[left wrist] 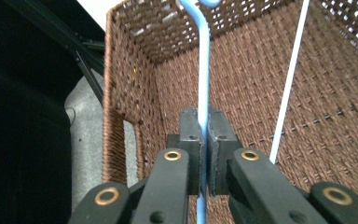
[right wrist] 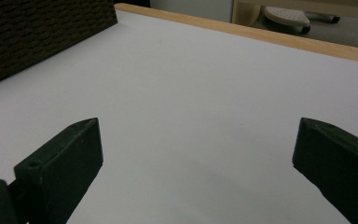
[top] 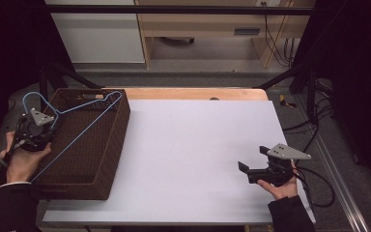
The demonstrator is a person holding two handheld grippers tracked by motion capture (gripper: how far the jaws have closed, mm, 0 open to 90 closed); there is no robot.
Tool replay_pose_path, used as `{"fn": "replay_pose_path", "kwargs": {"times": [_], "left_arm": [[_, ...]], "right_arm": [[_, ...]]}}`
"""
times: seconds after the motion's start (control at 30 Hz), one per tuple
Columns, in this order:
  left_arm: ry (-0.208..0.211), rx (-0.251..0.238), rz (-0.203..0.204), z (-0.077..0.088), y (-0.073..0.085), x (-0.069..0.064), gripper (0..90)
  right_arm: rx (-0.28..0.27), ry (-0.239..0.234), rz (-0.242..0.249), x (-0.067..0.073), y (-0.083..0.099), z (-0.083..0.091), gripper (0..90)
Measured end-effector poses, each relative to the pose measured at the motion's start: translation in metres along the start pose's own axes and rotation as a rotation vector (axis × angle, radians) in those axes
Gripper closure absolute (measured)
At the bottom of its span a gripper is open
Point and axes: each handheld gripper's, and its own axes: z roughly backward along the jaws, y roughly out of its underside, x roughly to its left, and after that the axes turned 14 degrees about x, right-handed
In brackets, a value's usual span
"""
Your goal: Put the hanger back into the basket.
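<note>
At the left of the frame, the left tool [top: 33, 129] clamps the wire of a blue hanger [top: 79, 107] lying across a brown wicker basket [top: 84, 164]. At lower right, the right tool [top: 252, 164] hovers with jaws spread wide over the white surface [top: 193, 154], well apart from the basket.

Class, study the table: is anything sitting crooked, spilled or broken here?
Nothing is spilled or visibly broken. The one oddity is the blue hanger: it sits slantwise over the brown basket at the table's left, sticking out past the rim, because the left gripper has its jaws shut on the wire.
</note>
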Motion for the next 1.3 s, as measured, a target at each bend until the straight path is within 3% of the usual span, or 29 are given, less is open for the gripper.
{"fn": "replay_pose_path", "kwargs": {"times": [0.07, 0.23, 0.57, 0.73, 0.9, 1.1, 1.13, 1.17, 1.3], "left_arm": [[-0.015, 0.012, 0.003, -0.005, 0.001, -0.001, 86.7], [0.0, 0.048, 0.022, -0.02, 0.007, -0.006, 86.7], [0.006, 0.102, 0.006, -0.04, 0.01, -0.018, 86.3], [0.047, 0.115, 0.001, -0.039, 0.011, -0.017, 81.5], [0.06, 0.067, 0.009, -0.027, 0.014, -0.017, 73.4], [0.096, -0.059, 0.07, 0.001, 0.016, -0.013, 61.7], [0.096, -0.059, 0.07, 0.001, 0.016, -0.013, 60.7], [0.109, -0.1, 0.084, 0.011, 0.017, -0.012, 59.3], [0.139, -0.161, 0.1, 0.023, 0.018, -0.013, 53.3]], "right_arm": [[0.0, 0.0, 0.0, 0.0, 0.0, 0.0, 2.2], [0.002, 0.001, 0.001, 0.0, 0.0, 0.0, 2.2], [0.003, 0.002, 0.001, 0.0, 0.0, 0.0, 2.2], [0.003, 0.002, 0.0, 0.0, 0.0, 0.0, 2.2], [0.0, 0.003, 0.001, 0.0, 0.0, 0.001, 2.2], [-0.001, 0.002, 0.001, 0.0, 0.0, 0.001, 2.2], [-0.002, 0.001, 0.001, 0.0, 0.0, 0.001, 2.2], [-0.004, -0.001, 0.001, 0.0, 0.0, 0.001, 2.2], [-0.006, 0.001, -0.003, 0.0, 0.0, 0.002, 2.2]]}}
